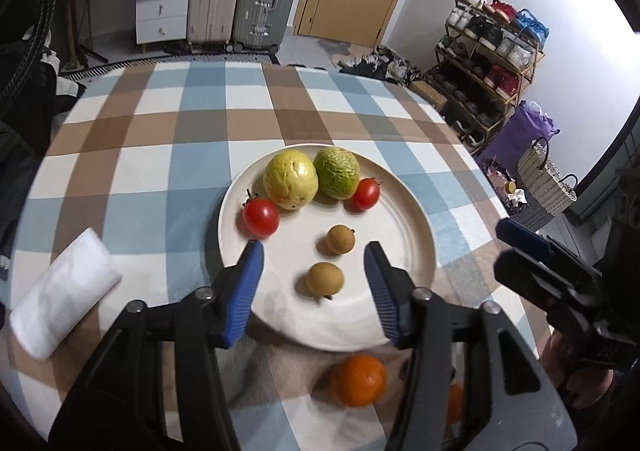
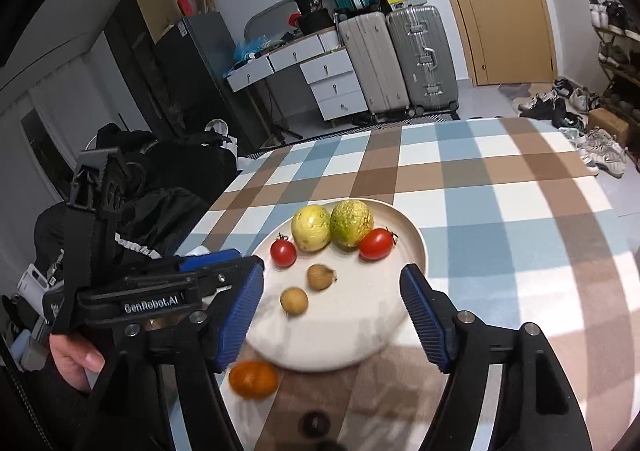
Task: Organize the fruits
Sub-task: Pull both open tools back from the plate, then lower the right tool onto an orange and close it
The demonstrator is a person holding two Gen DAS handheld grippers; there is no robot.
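A cream plate [image 1: 400, 315] [image 2: 376, 339] on the checked tablecloth holds a yellow guava [image 1: 291, 179] [image 2: 311, 227], a green guava [image 1: 337, 172] [image 2: 352, 223], two cherry tomatoes [image 1: 261, 217] [image 1: 366, 193], and two brown longans [image 1: 341, 238] [image 1: 325, 278]. An orange [image 1: 359, 379] [image 2: 253, 378] lies on the cloth just off the plate's near rim. My left gripper [image 1: 314, 247] is open and empty above the plate, around the longans. My right gripper [image 2: 332, 275] is open and empty over the plate's near part; it also shows at the right edge of the left wrist view [image 1: 532, 251].
A white paper towel roll [image 1: 64, 295] lies on the table to the left. A second orange thing [image 1: 454, 403] shows partly behind the left gripper's right finger. Suitcases, drawers, a door and a shoe rack stand beyond the table's far edge.
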